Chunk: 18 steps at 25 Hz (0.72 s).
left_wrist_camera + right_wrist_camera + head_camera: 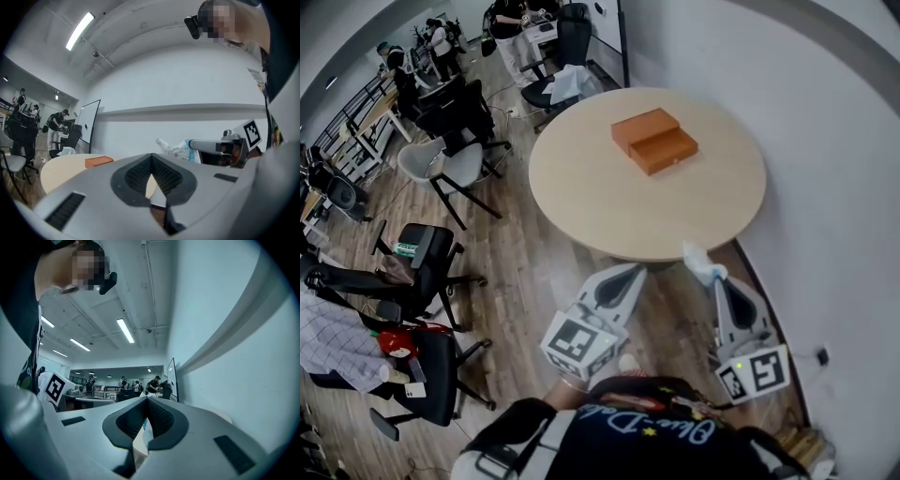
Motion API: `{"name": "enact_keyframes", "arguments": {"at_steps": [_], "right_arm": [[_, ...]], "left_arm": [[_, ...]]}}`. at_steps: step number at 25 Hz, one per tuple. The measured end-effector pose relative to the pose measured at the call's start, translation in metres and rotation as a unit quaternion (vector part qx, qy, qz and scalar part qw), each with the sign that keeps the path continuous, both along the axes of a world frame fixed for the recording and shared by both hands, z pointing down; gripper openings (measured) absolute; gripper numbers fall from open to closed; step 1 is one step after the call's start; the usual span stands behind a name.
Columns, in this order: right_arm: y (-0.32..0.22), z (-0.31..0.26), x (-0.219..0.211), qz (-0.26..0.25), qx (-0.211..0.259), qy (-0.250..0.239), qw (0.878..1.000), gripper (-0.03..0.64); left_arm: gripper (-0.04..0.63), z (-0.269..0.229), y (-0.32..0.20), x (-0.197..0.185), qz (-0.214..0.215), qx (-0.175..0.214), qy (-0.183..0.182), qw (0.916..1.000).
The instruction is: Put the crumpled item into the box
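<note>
The right gripper (718, 281) is pinching the crumpled item (703, 263) between its closed jaws, and the white-and-blue wad is sticking out past their tips, its long axis pointing ahead toward the bench (581, 187) rim. The left gripper (635, 270) is hovering alongside with jaws together and empty, while the box (654, 140) is sitting well apart on the bench.

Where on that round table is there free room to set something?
The round beige table is bare all around the flat orange box past its middle; the near half is widest. The floor left of it is crowded with black chairs.
</note>
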State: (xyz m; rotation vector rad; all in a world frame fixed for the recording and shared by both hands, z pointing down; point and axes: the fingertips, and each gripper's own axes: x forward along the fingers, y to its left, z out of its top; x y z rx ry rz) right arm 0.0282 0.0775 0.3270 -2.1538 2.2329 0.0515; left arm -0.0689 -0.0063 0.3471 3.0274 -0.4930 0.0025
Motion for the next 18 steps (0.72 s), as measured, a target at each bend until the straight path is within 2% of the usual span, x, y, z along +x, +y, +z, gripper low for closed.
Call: {"name": "enact_keyframes", "arguments": {"at_steps": [3, 13, 18], "right_arm": [[-0.010, 0.004, 0.006, -0.004, -0.004, 0.001, 1.000, -0.002], [-0.051, 0.013, 0.024, -0.023, -0.017, -0.006, 1.000, -0.002], [-0.068, 0.015, 0.032, -0.051, -0.026, -0.011, 0.998, -0.002]], "left_arm": [[-0.008, 0.005, -0.012, 0.005, -0.011, -0.018, 0.005, 0.9998], [-0.008, 0.016, -0.050, 0.017, -0.023, -0.004, -0.005, 0.9997], [-0.008, 0.017, -0.056, 0.020, -0.051, -0.023, -0.012, 0.9984]]}}
